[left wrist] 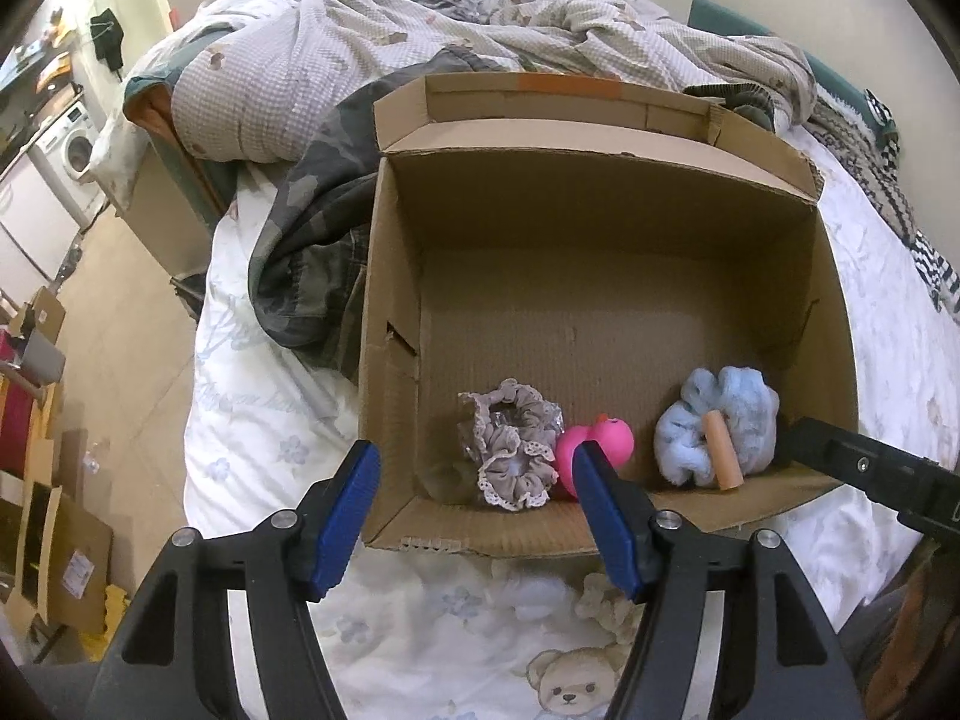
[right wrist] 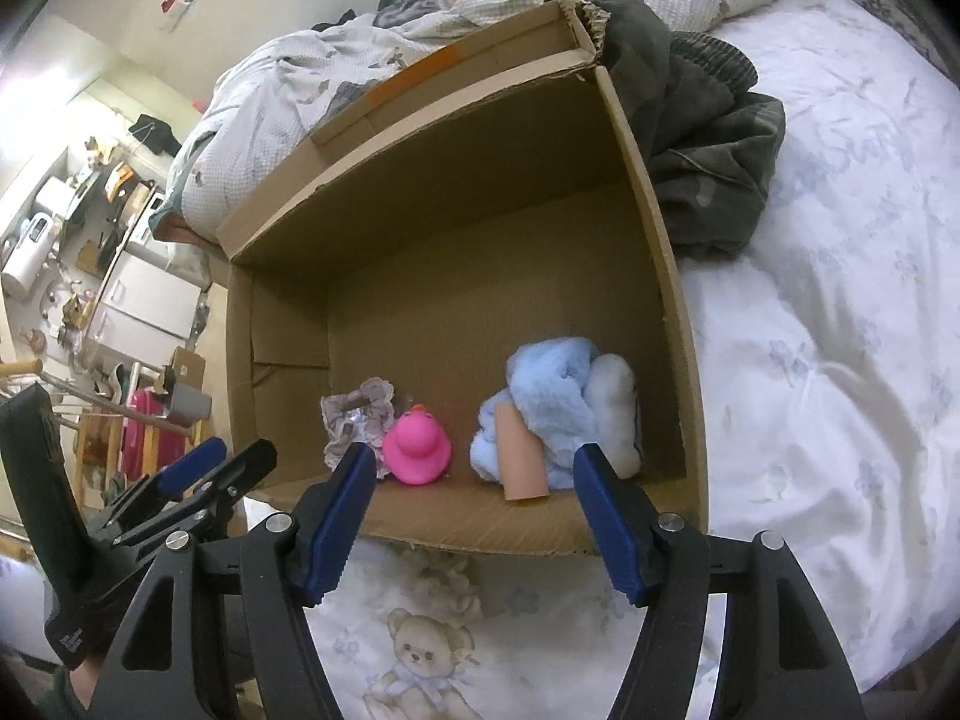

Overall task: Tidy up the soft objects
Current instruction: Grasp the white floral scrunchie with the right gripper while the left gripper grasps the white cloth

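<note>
Scrunchie (left wrist: 515, 447), pink duck (left wrist: 594, 450), fluffy blue scrunchie (left wrist: 717, 423) in box (left wrist: 390, 276); both grippers' fingers (left wrist: 354, 516) wide, empty.

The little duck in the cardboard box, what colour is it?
The duck is bright pink with an orange beak, clearest in the right wrist view.

A bed (left wrist: 258, 438) in floral, teddy-print sheets carries a cardboard box (left wrist: 390, 360), a rumpled quilt (left wrist: 288, 60) — and dark clothes (right wrist: 714, 144).
</note>
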Available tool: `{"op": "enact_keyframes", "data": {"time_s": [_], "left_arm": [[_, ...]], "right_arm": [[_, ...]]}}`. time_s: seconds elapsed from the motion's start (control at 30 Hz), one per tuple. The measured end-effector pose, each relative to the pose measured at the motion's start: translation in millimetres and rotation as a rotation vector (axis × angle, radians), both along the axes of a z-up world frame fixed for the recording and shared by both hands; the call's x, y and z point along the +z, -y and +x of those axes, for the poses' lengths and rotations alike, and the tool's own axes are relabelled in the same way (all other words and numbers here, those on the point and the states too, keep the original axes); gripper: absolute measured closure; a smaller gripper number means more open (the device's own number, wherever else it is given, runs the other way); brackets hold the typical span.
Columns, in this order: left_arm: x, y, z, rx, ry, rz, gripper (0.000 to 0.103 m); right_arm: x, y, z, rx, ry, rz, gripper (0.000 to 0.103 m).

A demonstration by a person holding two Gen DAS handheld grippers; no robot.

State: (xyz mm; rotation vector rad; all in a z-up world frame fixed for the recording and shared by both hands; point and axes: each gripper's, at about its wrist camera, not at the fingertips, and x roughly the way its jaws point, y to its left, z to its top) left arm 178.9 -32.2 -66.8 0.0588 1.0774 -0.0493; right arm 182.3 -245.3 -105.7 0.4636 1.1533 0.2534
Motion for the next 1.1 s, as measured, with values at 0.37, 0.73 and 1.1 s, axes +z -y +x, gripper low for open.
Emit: {"op": "enact_keyframes", "data": {"time_s": [0.37, 0.73, 1.1], "left_arm": [[14.1, -18.1, -20.0, 0.024, 0.026, -0.005, 0.039], [11.5, -44.6, -47.7, 0.109, -0.024, -0.047, 0.039], [-5.4, -48.6, -54.2, 0.141, -0.076, -0.048, 0.039]], "right_arm": [[8.4, -1.0, -16.2, -0.005, 0.020, -0.032, 0.031], [13.6, -9.1, -52.9, 0.020, 0.022, -0.018, 0.031], [-14.4, -29.0, -59.0, 0.099, -0.088, 0.026, 0.031]]}}
